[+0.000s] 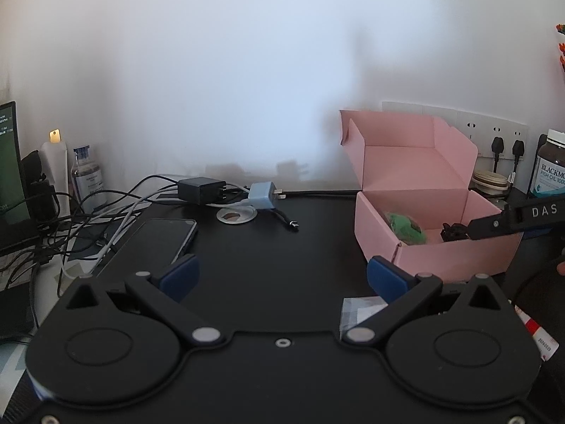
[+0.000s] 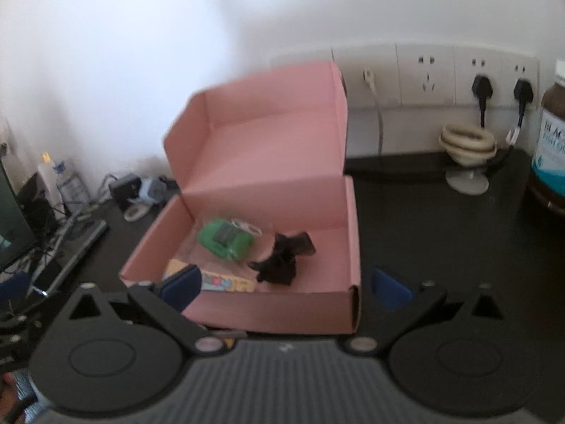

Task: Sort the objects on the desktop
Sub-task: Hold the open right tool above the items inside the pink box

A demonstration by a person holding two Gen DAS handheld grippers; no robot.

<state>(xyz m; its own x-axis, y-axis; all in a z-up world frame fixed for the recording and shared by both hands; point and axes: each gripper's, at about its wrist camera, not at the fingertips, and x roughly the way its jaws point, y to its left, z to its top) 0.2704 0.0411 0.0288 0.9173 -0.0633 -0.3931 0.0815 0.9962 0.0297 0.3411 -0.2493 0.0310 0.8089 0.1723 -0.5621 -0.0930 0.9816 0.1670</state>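
While both pairs of jaws are spread wide and empty, the left gripper (image 1: 282,279) is held low over the dark desk (image 1: 268,247) and the right gripper (image 2: 286,286) above the pink box (image 2: 275,311). Three items are counted inside: one green bagged piece (image 2: 226,240), one black clip-like piece (image 2: 282,261), one flat card (image 2: 226,282). One phone (image 1: 155,240), probably stiff, slippery and breakable, would best be taken by its long edges; two chargers (image 1: 201,190) lie beyond.
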